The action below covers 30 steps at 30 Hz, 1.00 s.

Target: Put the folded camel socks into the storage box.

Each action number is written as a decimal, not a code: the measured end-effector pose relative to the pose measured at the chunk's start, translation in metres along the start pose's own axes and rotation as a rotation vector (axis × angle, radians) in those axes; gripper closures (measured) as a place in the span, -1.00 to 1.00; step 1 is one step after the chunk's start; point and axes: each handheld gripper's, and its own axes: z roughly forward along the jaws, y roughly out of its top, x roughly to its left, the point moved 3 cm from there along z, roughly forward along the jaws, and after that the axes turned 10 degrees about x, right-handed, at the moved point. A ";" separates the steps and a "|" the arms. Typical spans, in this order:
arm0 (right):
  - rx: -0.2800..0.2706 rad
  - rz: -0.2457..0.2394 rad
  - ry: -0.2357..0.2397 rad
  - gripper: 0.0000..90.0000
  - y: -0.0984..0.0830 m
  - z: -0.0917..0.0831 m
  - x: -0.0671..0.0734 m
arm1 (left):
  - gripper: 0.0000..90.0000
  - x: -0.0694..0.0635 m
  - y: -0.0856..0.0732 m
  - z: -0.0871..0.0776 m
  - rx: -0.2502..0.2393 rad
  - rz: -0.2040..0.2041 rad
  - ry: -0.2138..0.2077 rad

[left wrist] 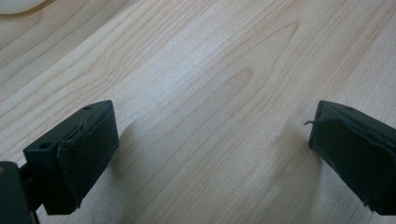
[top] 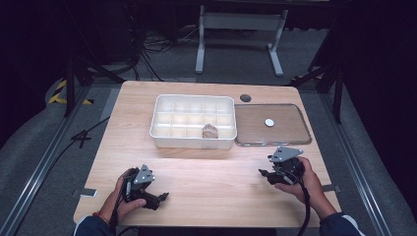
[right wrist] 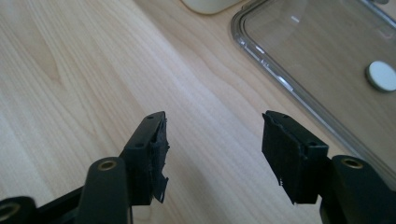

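A white tray (top: 156,129) with several compartments stands at the middle back of the wooden table. A small brown lump (top: 210,131) lies in one of its front compartments. To its right lies a clear flat lid (top: 290,129) with a white round disc (top: 269,122) on it. My left gripper (top: 161,198) rests low at the front left, open, with bare wood between its jaws (left wrist: 212,140). My right gripper (top: 264,174) is at the front right, just in front of the lid, open and holding nothing (right wrist: 212,140). The right gripper view has the lid's edge (right wrist: 280,79) and the disc (right wrist: 381,75) close ahead.
A dark round hole (top: 245,98) sits in the table (top: 196,172) behind the lid. A corner of the white tray (left wrist: 14,4) shows at the upper left of the left gripper view. Cables and a metal stand (top: 241,29) are on the floor beyond the table.
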 end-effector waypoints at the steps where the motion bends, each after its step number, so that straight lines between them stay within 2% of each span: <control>1: 0.004 0.006 0.004 -0.08 -0.003 0.000 0.001 | -0.96 0.000 0.000 0.000 0.000 0.000 0.000; 7: 0.022 0.010 -0.001 -0.10 -0.020 0.003 0.007 | -0.96 0.000 0.000 0.000 -0.001 0.000 0.000; 11: 0.042 -0.010 -0.006 -0.14 -0.032 0.005 0.012 | -0.96 0.000 0.000 0.000 -0.001 -0.001 0.000; 21: 0.041 0.015 0.011 -0.17 -0.056 0.007 0.021 | -0.96 0.000 0.000 0.000 -0.001 -0.002 0.000; 26: -0.007 0.062 0.043 -0.21 -0.068 0.005 0.020 | -0.96 0.000 0.000 0.000 -0.001 -0.002 0.000; 30: -0.093 0.137 0.086 -0.31 -0.086 0.005 0.018 | -0.97 0.000 0.000 0.000 -0.002 -0.002 0.001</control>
